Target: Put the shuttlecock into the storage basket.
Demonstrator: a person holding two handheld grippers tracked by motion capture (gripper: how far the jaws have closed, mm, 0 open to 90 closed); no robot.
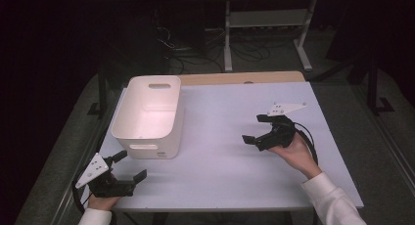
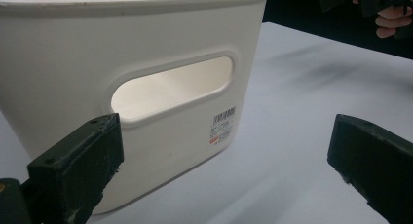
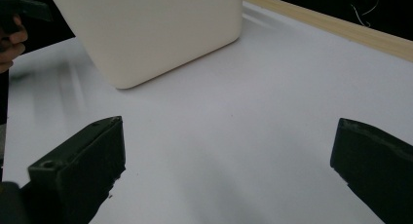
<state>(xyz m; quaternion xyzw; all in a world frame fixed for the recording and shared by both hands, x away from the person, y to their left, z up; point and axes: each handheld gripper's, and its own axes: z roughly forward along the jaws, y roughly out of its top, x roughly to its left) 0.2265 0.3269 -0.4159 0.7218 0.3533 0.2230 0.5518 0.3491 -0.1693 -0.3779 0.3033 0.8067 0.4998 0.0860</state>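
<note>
White plastic bin (image 1: 147, 112) on the left half of a white table (image 1: 235, 137), long side running away from the person, inside bare as far as visible. Oval handle slot in the near end wall; a second slot in the far wall. Small printed label (image 2: 222, 128) low on the near wall, text too small to read.

Left gripper (image 1: 131, 167) at the table's near-left corner, held in a hand partly cut off by the bottom edge. Jaws spread wide, nothing between them, pointing toward the bin's near wall, close but not touching. Grey three-cornered plate on top, cable trailing off below the table edge. From the left gripper view: bin wall close ahead, upper rim cropped at the top, left side cut off by the frame; both jaw bases cut off at the bottom corners.

Right gripper (image 1: 255, 129) on the right half of the table, well apart from the bin, jaws also spread wide and holding nothing, aimed left toward the bin. White sleeve (image 1: 328, 198) behind the holding hand (image 1: 296, 154), running out of frame at the bottom. From the right gripper view: bin's lower corner only, top cropped; wooden strip (image 3: 331, 24) along the table's far edge; the other hand blurred and half cut off at the left edge.

Background beyond the table dark; a table frame and floor cables faint, hard to make out.
</note>
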